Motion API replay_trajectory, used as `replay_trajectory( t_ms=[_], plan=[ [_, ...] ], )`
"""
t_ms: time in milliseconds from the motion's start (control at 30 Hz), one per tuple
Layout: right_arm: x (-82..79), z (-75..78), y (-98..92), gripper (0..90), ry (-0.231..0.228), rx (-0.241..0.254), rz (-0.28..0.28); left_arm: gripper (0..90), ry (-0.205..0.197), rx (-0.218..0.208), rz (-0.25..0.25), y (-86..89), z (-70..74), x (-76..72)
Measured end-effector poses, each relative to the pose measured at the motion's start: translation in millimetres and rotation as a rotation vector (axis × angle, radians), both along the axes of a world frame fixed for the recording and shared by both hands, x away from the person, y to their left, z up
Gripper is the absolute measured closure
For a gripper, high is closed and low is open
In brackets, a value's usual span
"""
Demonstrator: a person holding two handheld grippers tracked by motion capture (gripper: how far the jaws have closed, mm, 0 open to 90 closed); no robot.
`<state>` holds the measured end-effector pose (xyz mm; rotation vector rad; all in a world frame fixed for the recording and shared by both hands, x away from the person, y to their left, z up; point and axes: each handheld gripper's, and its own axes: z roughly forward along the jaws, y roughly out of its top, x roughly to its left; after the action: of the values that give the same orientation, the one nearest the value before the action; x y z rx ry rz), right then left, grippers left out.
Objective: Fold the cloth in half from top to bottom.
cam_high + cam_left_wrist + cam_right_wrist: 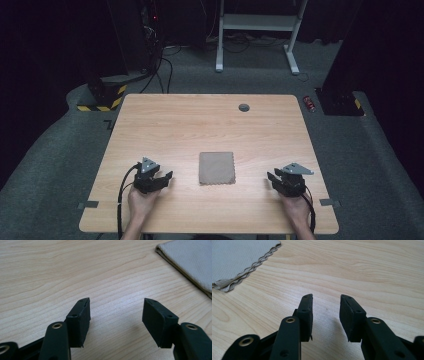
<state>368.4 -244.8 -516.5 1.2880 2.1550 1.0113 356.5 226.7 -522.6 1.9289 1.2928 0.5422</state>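
High view: wooden table (165, 120), a folded grey-brown cloth (216, 168) lying flat near the middle of its near half, scalloped edge toward the person. Left gripper (161, 178) rests on the table to the cloth's left, right gripper (270, 178) to its right, both near the cloth but apart from it, each held by a hand coming in from the bottom edge. Small dark round grommet (244, 107) near the far edge of the table. Red can-like object (310, 103) on the carpet past the table's far right corner.

Left gripper view: left gripper (117, 308) jaws spread wide over bare wood, nothing between them. Cloth (192, 262) at upper right, folded edge visible, not touched.

Right gripper view: right gripper (326, 306) jaws apart with a narrower gap, also over bare wood and holding nothing. Cloth (234, 260) at upper left, wavy stacked edges (at least two layers).

Progress, as a judgement: the cloth handling has not started. The cloth is folded and neat, and neither gripper contacts it. Reach, grasp and whatever follows are all left.
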Motion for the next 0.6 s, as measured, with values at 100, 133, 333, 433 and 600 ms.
replay_trajectory(
  t_ms=[100,133,333,433,600],
  plan=[
    [-0.3,-1.4,-0.2,62.7,0.004,-0.012,0.000,39.7,0.005,0.017,0.001,-0.2,-1.4,0.2],
    [-0.4,-1.9,0.1,62.6,0.006,-0.015,-0.003,39.7,0.006,0.018,0.002,-0.3,-2.0,0.3],
    [-1.0,-5.0,-0.7,62.1,0.017,-0.023,-0.004,39.6,0.007,0.019,0.007,1.2,-3.9,-0.1],
    [-1.3,-5.3,-0.3,61.9,0.015,-0.035,0.000,39.6,0.003,0.020,0.010,1.6,-4.5,-0.4],
    [-1.5,-5.5,0.4,59.7,0.024,-0.041,-0.004,38.4,0.000,0.032,0.011,0.0,-4.8,0.0]
  ],
)
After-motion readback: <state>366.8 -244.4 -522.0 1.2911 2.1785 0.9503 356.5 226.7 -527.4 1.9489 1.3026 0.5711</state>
